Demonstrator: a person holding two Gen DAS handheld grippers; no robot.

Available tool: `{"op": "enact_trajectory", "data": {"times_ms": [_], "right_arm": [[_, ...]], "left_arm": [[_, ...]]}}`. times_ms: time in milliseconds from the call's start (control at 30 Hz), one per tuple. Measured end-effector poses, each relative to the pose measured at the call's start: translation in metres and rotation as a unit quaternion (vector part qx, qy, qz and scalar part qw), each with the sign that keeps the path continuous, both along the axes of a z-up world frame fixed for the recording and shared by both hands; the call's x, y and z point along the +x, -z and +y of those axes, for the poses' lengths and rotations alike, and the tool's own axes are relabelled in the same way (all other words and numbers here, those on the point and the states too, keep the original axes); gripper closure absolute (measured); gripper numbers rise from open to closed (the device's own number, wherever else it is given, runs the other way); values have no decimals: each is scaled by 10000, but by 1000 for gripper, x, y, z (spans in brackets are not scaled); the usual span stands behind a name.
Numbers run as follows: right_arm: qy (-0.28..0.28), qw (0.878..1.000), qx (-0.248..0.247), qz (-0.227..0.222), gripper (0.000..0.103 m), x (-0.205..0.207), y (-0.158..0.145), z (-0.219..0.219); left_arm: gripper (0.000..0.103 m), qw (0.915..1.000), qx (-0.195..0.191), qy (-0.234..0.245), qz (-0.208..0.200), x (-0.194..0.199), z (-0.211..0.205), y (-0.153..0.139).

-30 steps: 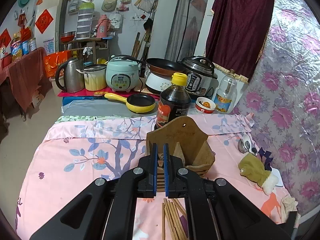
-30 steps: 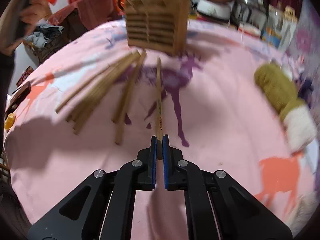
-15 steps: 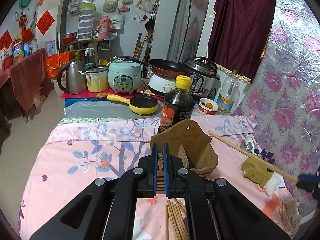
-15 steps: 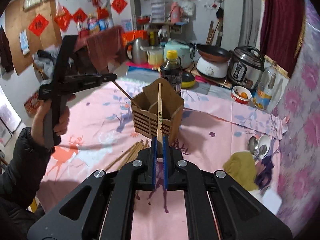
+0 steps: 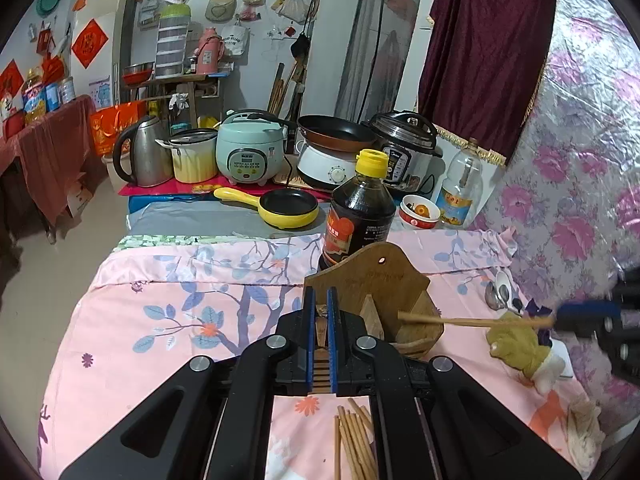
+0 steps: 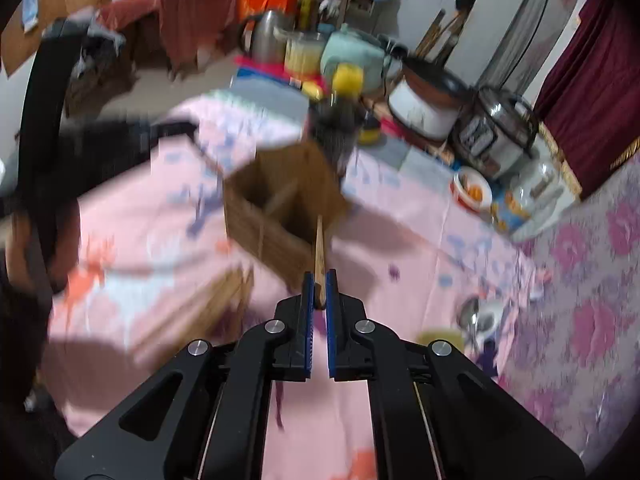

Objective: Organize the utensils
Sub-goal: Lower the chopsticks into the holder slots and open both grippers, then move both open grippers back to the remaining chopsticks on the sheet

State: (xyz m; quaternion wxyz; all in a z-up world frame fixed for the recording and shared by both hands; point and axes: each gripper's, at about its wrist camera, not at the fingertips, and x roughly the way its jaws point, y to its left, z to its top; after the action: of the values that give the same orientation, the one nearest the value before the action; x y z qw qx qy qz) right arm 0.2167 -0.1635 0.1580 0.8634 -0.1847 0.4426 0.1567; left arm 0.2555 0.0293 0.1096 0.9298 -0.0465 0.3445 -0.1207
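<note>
Right claw is clamped on the near end of one thin brown wooden chopstick, whose far tip reaches over the right-hand compartment of the slatted wooden utensil holder with the arched back; whether the tip is already inside the rim cannot be told through the blur. From the left wrist view the same stick runs in from the right, its tip over that right compartment. The left claw is closed on the holder's near front wall, apparently steadying it. More loose wooden chopsticks lie in a bundle on the pink floral cloth of the worktop, just near of the holder.

A chopstick is light, stiff and smooth, so held at one end it can pivot or slide between the pads; a firm pinch a little in from the thick end looks safest. The holder seems light enough to tip, so bracing it makes sense.
</note>
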Motion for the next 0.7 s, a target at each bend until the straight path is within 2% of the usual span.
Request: {"op": "enact_trajectory", "data": {"times_ms": [67,133,200,267,367,467,533,633,700], "right_arm": [[52,9983,310,-495,91,7,-10,9],[108,9946,760,-698,90,9,-12,9],[211,9875,1356,-770,90,8,-4,2],[284,9815,1701,-836,90,2,3,-6],[537,9706,2099,-1045,86,-10,18,-23],[816,9538,2627,-1209,61,-29,40,-39],[1048,9439,2842,-1318,33,-39,57,-45],[1323,9419,2616,-1642,13,-56,82,-41],[1367,9485,2245,-1768,9,-63,94,-33]], "left_arm": [[90,9999,-93,-85,19,3,1,1],[66,9997,-173,-156,25,5,3,2],[58,9995,-161,-278,-38,2,5,4],[55,9994,-169,-278,-64,0,6,4],[43,9988,-127,-433,-174,-7,9,7],[29,9969,-47,-701,-353,-17,10,9],[15,9938,113,-954,-554,-29,8,10],[5,9861,498,-1274,-946,-51,-1,14],[5,9817,832,-1294,-1125,-64,-13,17]]}}
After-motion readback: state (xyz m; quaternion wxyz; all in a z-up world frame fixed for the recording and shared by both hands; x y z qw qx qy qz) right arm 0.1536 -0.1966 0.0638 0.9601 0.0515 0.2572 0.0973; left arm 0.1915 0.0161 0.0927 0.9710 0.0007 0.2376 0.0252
